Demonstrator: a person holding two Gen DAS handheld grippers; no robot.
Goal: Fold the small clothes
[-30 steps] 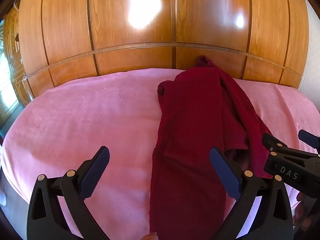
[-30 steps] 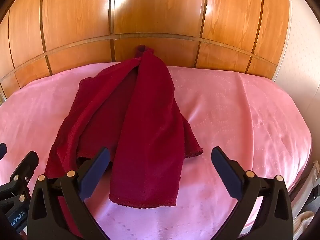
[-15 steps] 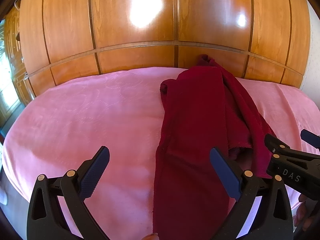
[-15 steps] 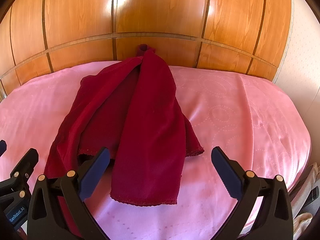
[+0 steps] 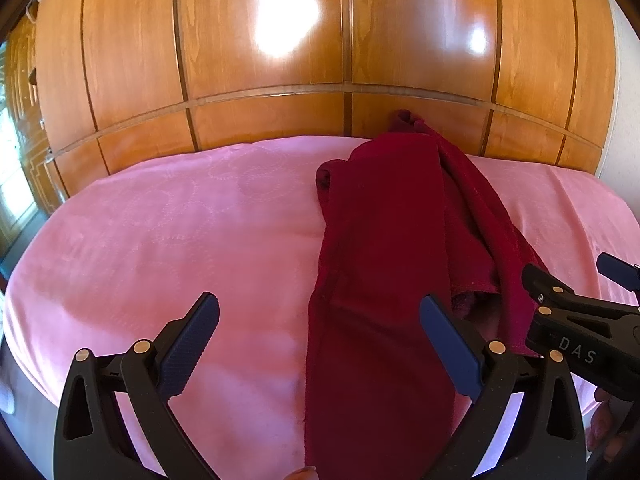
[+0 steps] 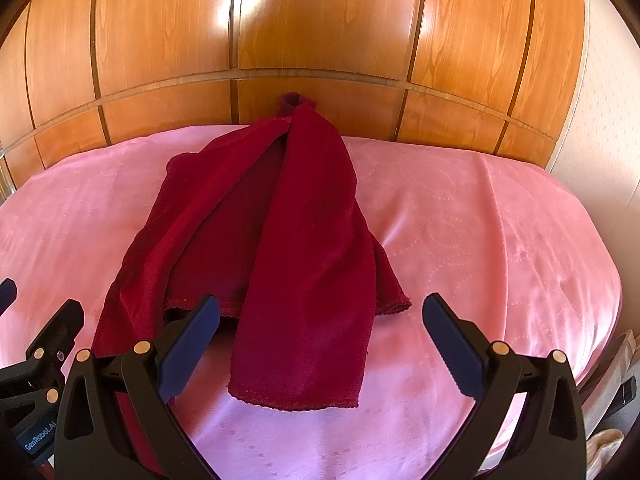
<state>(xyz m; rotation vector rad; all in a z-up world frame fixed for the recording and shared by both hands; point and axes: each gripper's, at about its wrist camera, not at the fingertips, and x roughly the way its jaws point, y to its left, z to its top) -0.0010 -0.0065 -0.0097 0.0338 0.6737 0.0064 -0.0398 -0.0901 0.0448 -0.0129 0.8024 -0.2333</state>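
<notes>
A dark red velvety garment [image 5: 384, 240] lies rumpled on the pink bedspread [image 5: 180, 240], stretching from the wooden wall to the near edge. In the right wrist view the garment [image 6: 292, 232] has one long flap folded over its middle, hem end nearest me. My left gripper [image 5: 320, 336] is open and empty, hovering above the garment's near left part. My right gripper [image 6: 320, 332] is open and empty, just above the flap's near hem. The right gripper's body shows at the right of the left wrist view [image 5: 576, 320].
A glossy wooden panelled wall [image 5: 320, 60] rises right behind the bed. The pink bedspread [image 6: 480, 240] spreads wide on both sides of the garment. The bed's right edge [image 6: 600, 320] drops off, with something pale on the floor beyond it.
Both views have shifted only slightly; the garment sits a touch further right in the left view. Both grippers stay open and the cloth has not moved.
</notes>
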